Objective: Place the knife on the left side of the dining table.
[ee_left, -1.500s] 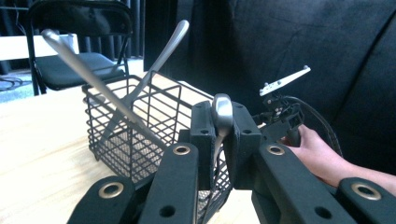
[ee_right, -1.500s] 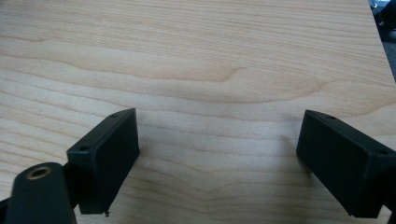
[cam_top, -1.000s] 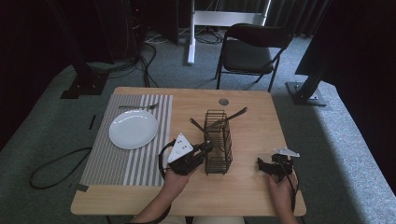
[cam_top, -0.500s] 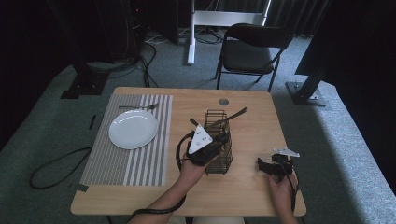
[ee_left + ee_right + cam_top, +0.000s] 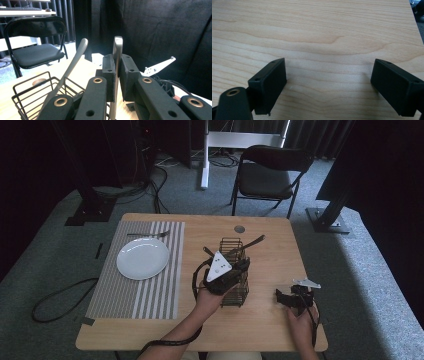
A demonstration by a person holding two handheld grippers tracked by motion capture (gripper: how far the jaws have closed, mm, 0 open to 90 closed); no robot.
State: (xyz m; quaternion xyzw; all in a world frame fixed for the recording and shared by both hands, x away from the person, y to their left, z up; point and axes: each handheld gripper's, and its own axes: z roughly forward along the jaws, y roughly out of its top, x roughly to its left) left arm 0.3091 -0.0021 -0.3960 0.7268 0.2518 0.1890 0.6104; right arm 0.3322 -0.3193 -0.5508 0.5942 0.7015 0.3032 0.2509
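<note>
My left gripper [image 5: 117,72] is shut on the flat metal handle of a utensil [image 5: 117,47] that stands upright between its pads. A second metal handle [image 5: 75,57] leans out of the black wire basket [image 5: 27,87] just beyond. In the high view the left gripper [image 5: 235,268] sits over the wire basket [image 5: 235,297] at the table's middle, and one handle [image 5: 255,241] sticks out toward the far right. My right gripper [image 5: 284,298] rests near the front right edge. Its jaws [image 5: 329,85] stand wide open over bare wood with nothing between them.
A white plate [image 5: 142,258] and a fork [image 5: 147,234] lie on a striped placemat [image 5: 135,295] on the left of the table. A small round disc [image 5: 239,228] sits near the far edge. A black folding chair [image 5: 265,175] stands behind the table.
My left gripper has moved right from beside the basket to over it. The right gripper has stayed in place.
</note>
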